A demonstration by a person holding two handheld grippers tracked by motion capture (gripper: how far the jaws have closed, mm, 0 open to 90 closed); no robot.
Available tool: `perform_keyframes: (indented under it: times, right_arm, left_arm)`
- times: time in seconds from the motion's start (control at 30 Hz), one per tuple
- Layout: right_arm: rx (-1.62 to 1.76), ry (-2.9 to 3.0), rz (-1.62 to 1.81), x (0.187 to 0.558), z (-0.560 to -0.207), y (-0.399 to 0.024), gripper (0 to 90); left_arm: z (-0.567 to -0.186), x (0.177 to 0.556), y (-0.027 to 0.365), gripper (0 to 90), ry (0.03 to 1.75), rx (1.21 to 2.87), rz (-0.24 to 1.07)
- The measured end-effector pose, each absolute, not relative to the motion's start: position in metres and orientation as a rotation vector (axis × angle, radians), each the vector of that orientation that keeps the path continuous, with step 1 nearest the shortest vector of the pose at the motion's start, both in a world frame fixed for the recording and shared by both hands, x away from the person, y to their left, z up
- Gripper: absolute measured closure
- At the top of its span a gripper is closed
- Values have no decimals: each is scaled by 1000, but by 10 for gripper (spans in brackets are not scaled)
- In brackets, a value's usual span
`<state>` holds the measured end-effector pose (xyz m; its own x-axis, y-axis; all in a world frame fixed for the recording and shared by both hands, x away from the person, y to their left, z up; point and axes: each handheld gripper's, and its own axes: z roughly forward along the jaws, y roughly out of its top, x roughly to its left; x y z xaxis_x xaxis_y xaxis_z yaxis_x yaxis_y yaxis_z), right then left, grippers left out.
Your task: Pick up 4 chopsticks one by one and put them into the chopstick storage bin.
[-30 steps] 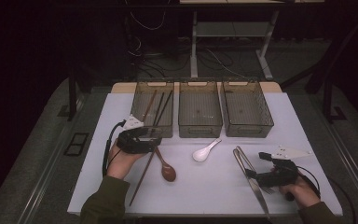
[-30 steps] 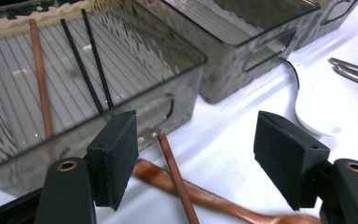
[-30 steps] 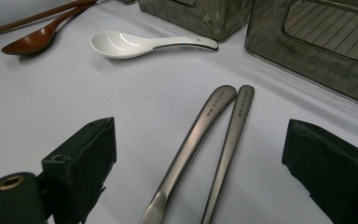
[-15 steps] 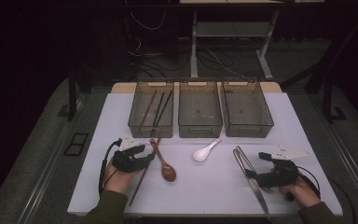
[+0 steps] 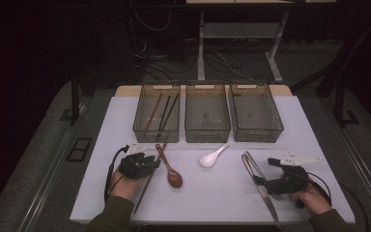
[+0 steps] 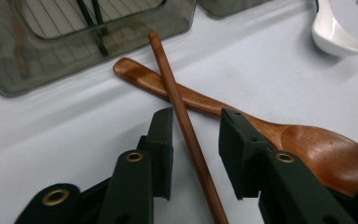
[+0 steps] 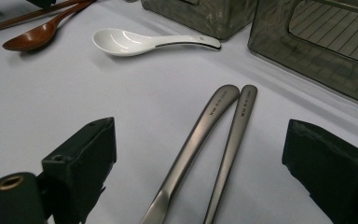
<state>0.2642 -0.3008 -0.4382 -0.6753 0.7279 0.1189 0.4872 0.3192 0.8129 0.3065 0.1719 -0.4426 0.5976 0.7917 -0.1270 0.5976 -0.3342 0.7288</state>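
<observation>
A brown chopstick [image 6: 168, 74] lies across the handle of a wooden spoon [image 6: 317, 149] on the white table. My left gripper [image 6: 196, 122] is low over them with the chopstick between its jaws. The jaws have just been closing, but a gap still shows on each side of the stick. In the high view the left gripper [image 5: 149, 163] sits beside the wooden spoon [image 5: 170, 171]. My right gripper [image 7: 200, 135] stands wide open over the handles of a metal knife [image 7: 205, 121] and fork [image 7: 235, 126], touching neither.
A white ceramic spoon [image 5: 213, 157] lies mid-table. Three smoky plastic bins stand in a row at the back. The left bin [image 5: 155, 137] holds several chopsticks; the middle bin [image 5: 207, 137] and the right bin [image 5: 257, 137] look empty. The table's front edge is close to both hands.
The left gripper has come down and nearer the person, from just in front of the left bin to the chopstick, and its jaws have narrowed. The right gripper has stayed still.
</observation>
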Motion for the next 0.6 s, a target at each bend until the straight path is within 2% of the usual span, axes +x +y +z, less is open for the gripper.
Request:
perform_keyframes:
  times: [0.33,0.6]
  right_arm:
    - [1099,2321,1286,264,-438,-301,98]
    - [1096,2322,1285,264,-438,-301,98]
  left_arm:
    - [-445,308,170,735,1099,2080,305]
    - [-447,309,169,760,1107,2093,307]
